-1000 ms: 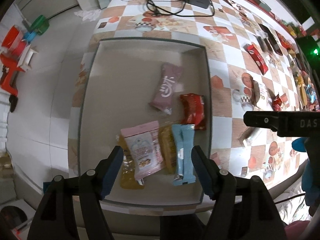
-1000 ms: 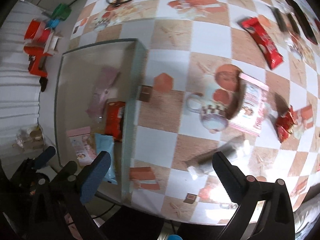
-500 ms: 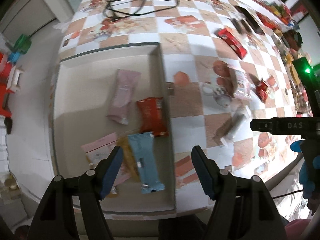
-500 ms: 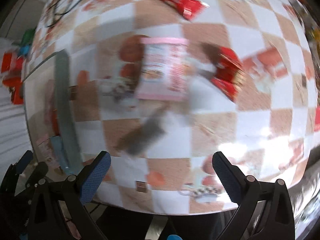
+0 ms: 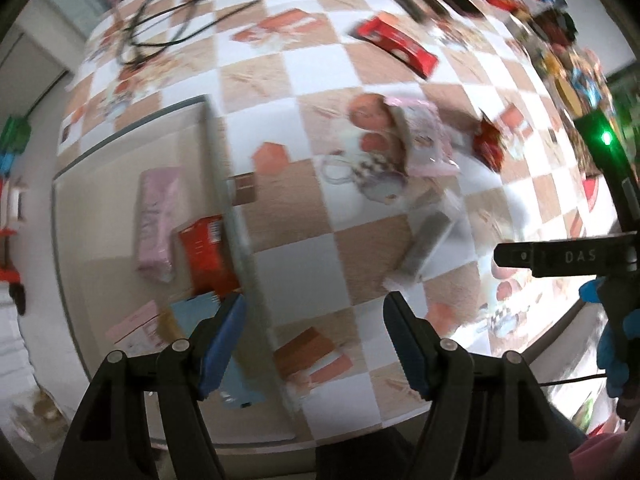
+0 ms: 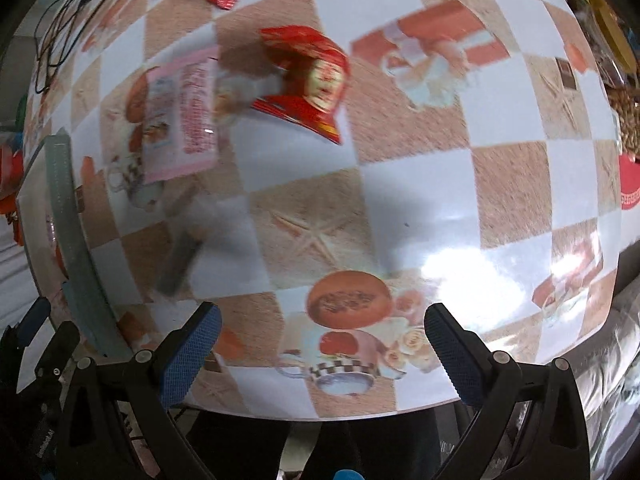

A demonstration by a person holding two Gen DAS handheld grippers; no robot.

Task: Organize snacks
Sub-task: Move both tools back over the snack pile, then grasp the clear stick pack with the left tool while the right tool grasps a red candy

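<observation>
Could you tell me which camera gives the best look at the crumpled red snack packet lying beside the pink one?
The right wrist view: the red packet sits large near the top centre, its gold print visible, touching the pink packet. The left wrist view shows it only small and blurred, far right.

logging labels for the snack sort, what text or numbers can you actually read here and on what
"DAS": white letters on the black bar of the right tongs, seen from the left wrist view; it may run on out of sight.
Pink snack packet: red print, too blurred to read.
Red crumpled packet: round gold emblem, unreadable.
Long red bar wrapper: blurred, unreadable.
Packets in the tray: no legible text.
</observation>
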